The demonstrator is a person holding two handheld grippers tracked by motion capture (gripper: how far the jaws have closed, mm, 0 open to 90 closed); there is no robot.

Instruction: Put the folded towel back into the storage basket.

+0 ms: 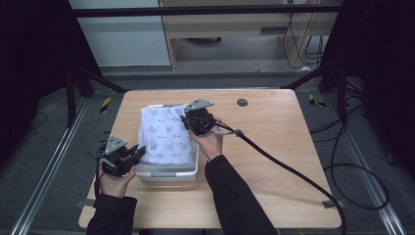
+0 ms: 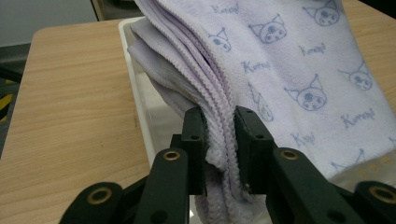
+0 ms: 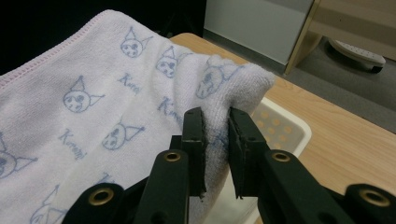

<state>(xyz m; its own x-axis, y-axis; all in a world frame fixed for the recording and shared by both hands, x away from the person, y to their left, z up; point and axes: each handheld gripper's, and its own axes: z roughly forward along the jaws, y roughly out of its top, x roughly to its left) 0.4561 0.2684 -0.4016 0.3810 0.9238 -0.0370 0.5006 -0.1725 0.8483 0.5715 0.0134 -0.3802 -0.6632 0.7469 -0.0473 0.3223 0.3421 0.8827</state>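
I am holding a folded lilac towel [image 1: 166,134] printed with cat faces over a white basket [image 1: 169,172] that sits on the wooden table [image 1: 274,142], left of the middle. My left gripper [image 1: 138,152] is clamping the towel's near left corner: in the left gripper view the jaws are pressing on a stack of stitched edges [image 2: 219,126], so several layers are caught together there. My right gripper [image 1: 188,119] is pinching the far right corner, and in the right gripper view the jaws are closing narrowly on a bunched fold of cloth [image 3: 217,126], with the basket's perforated white wall [image 3: 285,128] showing just beyond it. Between the two grips the towel is spanning the basket on a diagonal, draping across its top rather than lying flat inside. As I judge it, the folding part is done, since the layers are already doubled up, and the placing part is about midway: the towel is over the basket and partly sagging into it, but I cannot tell whether any of it is touching the bottom. What is left, I think, is lowering both corners in, letting go, and checking that no edge is hanging over the rim.
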